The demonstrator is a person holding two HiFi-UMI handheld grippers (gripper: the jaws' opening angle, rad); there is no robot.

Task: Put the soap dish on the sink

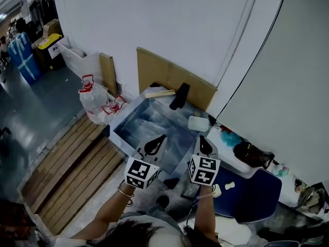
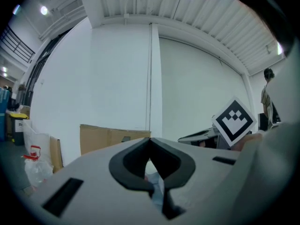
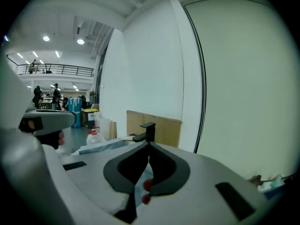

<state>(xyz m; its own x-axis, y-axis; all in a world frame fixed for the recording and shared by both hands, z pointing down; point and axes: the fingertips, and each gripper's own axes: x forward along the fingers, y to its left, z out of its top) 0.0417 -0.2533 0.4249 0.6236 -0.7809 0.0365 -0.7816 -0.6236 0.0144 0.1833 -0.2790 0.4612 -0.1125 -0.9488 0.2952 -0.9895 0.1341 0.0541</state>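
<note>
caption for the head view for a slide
Left tool and right tool, shut, at the sink; soap dish on its rim

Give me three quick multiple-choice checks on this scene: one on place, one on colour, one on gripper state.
1. Where does the soap dish lie?
A. in the basin
B. on the ledge of the sink, near the faucet
C. between a gripper's jaws

2. The faucet is:
A. chrome
B. white
C. black

3. The left gripper and right gripper are:
A. both shut, empty
B. both wide open
C. one shut on the dish

Answers:
1. B, the head view shows it on the ledge.
2. C, it is dark in both views.
3. A, the jaw tips meet in each gripper view.
</note>
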